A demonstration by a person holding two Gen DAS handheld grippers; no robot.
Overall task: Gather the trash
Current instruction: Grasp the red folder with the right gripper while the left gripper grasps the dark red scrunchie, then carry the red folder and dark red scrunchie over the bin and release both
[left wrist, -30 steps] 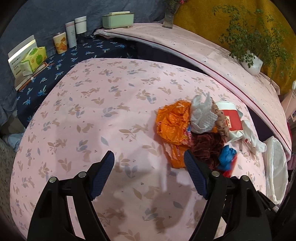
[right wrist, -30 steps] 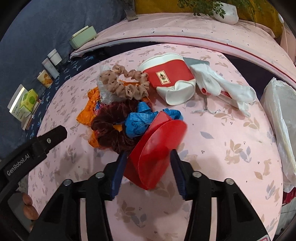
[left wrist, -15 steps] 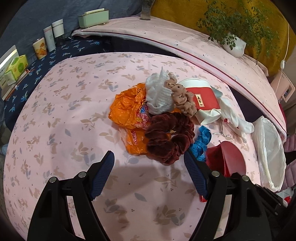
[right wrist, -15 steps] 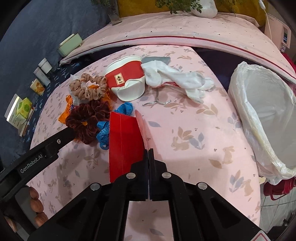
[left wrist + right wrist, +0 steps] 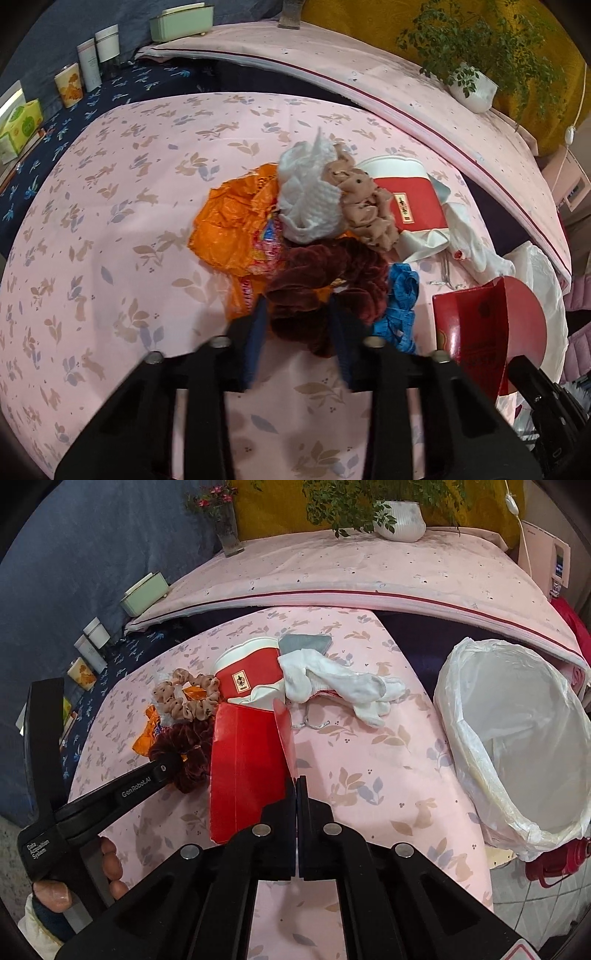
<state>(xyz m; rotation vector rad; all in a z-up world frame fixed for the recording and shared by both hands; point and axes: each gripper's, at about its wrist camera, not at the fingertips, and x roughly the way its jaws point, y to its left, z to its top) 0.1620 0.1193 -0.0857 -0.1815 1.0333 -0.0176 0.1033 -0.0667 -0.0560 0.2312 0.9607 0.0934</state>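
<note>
A table under a pink cloth printed with rabbits and leaves holds a heap of clutter. The left gripper reaches into the heap, its blue-padded jaws partly closed on either side of a dark red velvet scrunchie; motion blur makes it hard to say whether they actually pinch the fabric. Under the scrunchie lies a crumpled orange snack wrapper, and above it sit a wad of white tissue and a tan scrunchie. A blue scrunchie lies just right of the dark red one. The right gripper is clenched tight on the thin edge of a flattened red paper box, holding it just above the cloth. Beyond the box lie a red and white paper cup on its side, a white sock draped beside it, and a small wire clip. To the right, past the table edge, stands a trash bin lined with a white plastic bag, its mouth open. A potted plant sits on the shelf behind.
</note>
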